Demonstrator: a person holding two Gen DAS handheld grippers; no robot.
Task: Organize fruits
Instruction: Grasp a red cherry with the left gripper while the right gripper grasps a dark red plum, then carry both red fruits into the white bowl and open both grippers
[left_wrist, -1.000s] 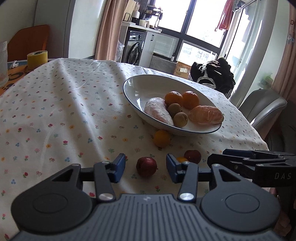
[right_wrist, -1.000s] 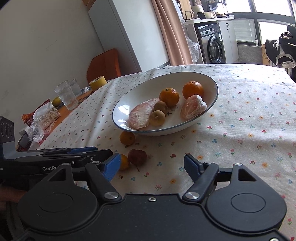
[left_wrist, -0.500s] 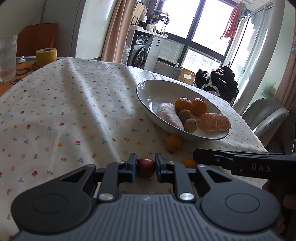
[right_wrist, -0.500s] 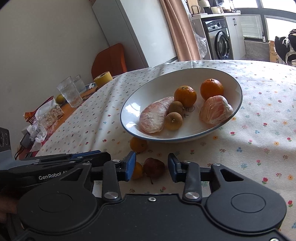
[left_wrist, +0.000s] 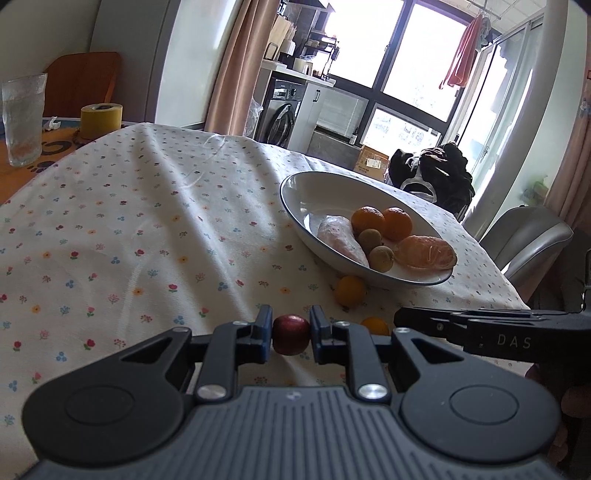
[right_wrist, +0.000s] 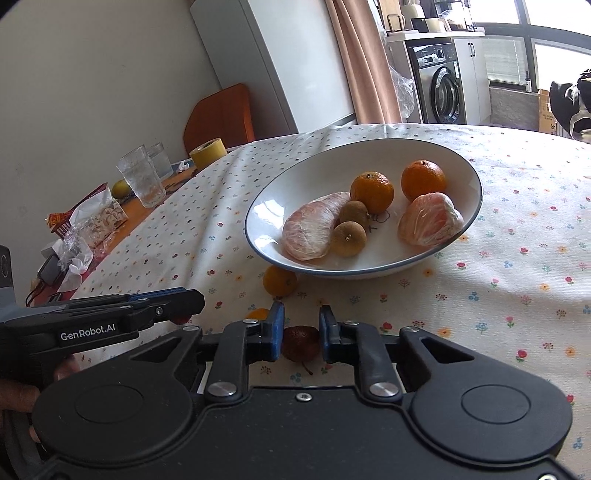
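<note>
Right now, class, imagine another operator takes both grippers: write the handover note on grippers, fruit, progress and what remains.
Left gripper: shut on a red fruit.
Right gripper: shut on a dark red fruit, near the cloth.
In the bowl: two oranges, two peeled pieces, two small brown fruits.
Left: both held fruits, plus two small oranges on the tablecloth beside the bowl.

The right tongs read "DAS" — the left tongs read "GenRobot.AI".
</note>
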